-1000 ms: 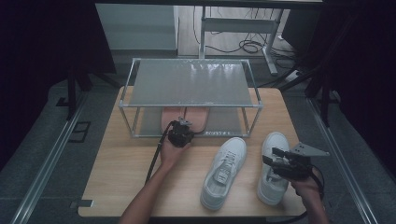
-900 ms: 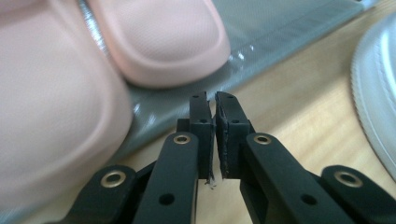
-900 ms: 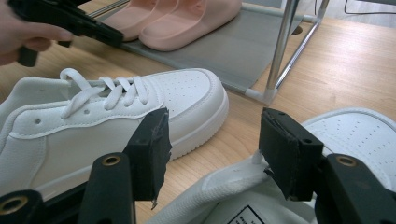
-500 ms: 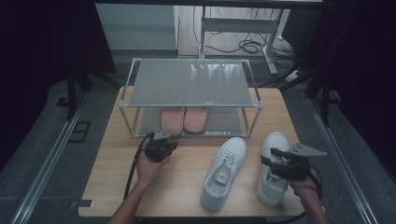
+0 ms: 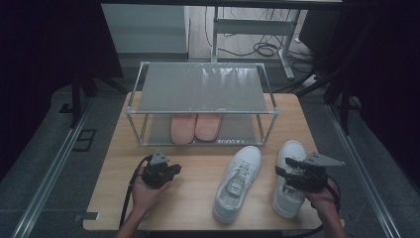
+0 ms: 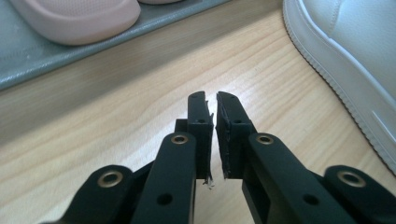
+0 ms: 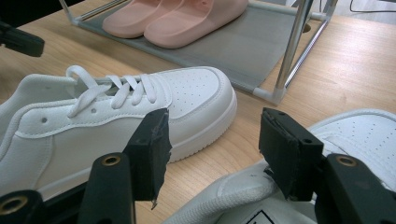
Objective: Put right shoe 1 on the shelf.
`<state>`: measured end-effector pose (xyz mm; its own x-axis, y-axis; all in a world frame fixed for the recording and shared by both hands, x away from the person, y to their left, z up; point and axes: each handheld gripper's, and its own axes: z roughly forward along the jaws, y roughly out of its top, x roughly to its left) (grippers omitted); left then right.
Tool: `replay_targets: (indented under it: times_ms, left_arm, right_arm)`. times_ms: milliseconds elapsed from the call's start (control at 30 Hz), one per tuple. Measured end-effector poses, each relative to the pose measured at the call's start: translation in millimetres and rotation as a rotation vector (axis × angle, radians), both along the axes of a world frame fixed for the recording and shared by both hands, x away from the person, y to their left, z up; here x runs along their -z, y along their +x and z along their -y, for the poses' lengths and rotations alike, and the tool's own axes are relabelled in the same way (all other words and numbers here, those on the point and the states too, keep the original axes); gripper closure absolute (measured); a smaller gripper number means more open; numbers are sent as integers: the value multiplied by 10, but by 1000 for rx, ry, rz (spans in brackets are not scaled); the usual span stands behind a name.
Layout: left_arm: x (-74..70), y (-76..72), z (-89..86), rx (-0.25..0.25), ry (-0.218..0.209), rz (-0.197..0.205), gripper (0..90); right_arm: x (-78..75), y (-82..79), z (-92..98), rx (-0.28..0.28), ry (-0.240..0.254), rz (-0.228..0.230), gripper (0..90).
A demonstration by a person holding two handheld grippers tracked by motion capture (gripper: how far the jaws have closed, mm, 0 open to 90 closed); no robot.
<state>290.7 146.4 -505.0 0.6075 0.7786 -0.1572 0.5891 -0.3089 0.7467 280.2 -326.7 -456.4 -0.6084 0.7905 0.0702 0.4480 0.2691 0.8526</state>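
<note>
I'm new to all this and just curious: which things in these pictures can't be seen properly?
- Pink slippers: high view, the rack's top shelf covers their heels.
- Right sneaker: high view, the right gripper covers its middle; right gripper view, the bottom edge cuts it.
- Left sneaker: left gripper view, the right edge cuts it.

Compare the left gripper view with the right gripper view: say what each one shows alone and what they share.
Left gripper view alone: the left gripper, its jaws nearly together with a thin slit and nothing between them.

Right gripper view alone: the right gripper with jaws wide apart over the heel of the right sneaker, the laces of the left sneaker, and a metal rack post.

Both: the pink slippers on the grey bottom shelf, the left sneaker, and the wooden table.
</note>
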Motion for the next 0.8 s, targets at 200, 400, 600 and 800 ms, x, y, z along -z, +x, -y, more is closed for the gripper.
replay_targets:
  times_ms: [200, 400, 600, 800]
  left_arm:
    - [-5, -99, -95, 3, -19, -9, 737]
    - [-11, -186, -159, -19, 1, -9, 621]
    - [29, -252, -244, -36, -5, -31, 594]
    - [41, -261, -292, -49, -15, -40, 567]
  right_arm:
    - [4, -1, -9, 0, -3, -4, 440]
    - [-5, -7, -12, -1, -7, 0, 440]
    - [-36, -22, -4, 2, -4, 10, 440]
    - [-53, -24, -14, -1, -8, 14, 440]
